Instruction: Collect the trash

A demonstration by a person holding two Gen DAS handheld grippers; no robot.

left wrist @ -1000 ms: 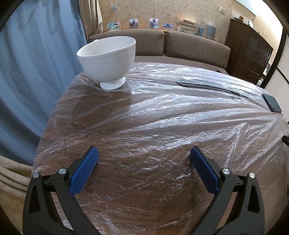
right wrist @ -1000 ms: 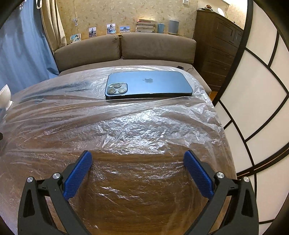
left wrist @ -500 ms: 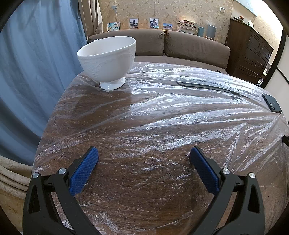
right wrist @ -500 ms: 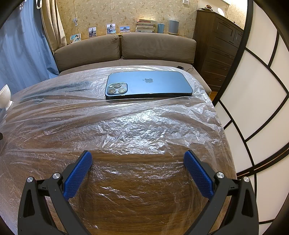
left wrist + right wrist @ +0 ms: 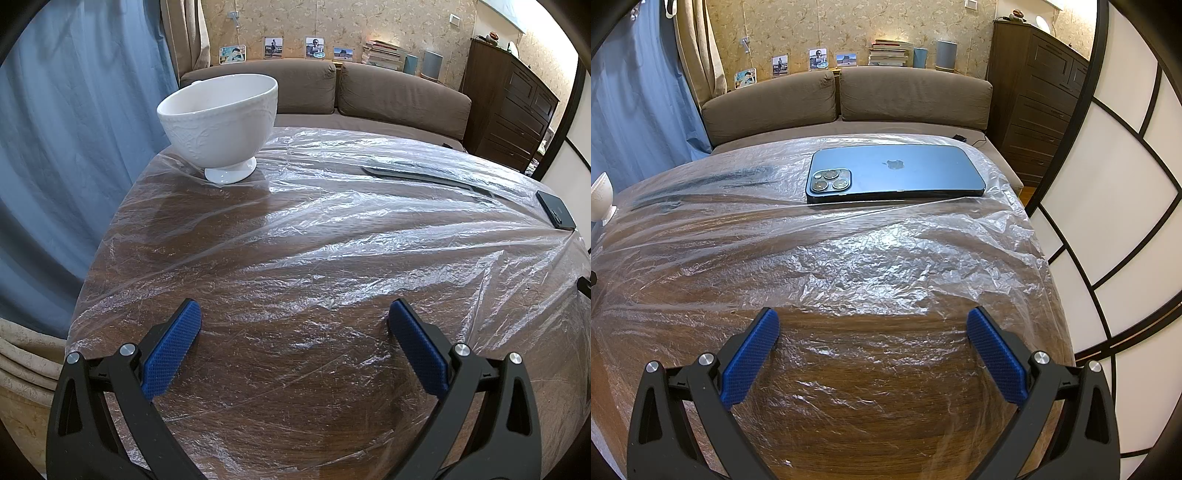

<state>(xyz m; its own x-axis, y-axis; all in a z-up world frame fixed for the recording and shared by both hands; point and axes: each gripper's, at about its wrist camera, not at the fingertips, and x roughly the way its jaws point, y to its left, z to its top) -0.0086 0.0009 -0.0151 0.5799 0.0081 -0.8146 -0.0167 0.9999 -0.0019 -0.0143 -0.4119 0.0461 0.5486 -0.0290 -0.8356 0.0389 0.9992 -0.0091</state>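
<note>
A crinkled clear plastic sheet (image 5: 351, 240) lies spread over the wooden table; it also shows in the right wrist view (image 5: 868, 266). My left gripper (image 5: 293, 314) is open and empty, just above the sheet near the table's near edge. My right gripper (image 5: 873, 321) is open and empty, low over the sheet near its near right part. A white footed bowl (image 5: 221, 122) stands on the sheet at the far left. A blue phone (image 5: 894, 171) lies face down on the sheet at the far side.
The bowl's edge (image 5: 602, 195) shows at far left of the right wrist view; the phone (image 5: 556, 208) at far right of the left wrist view. A brown sofa (image 5: 369, 92) stands behind the table, a blue curtain (image 5: 74, 147) left, a dark dresser (image 5: 1034, 92) and paper screen (image 5: 1126, 184) right.
</note>
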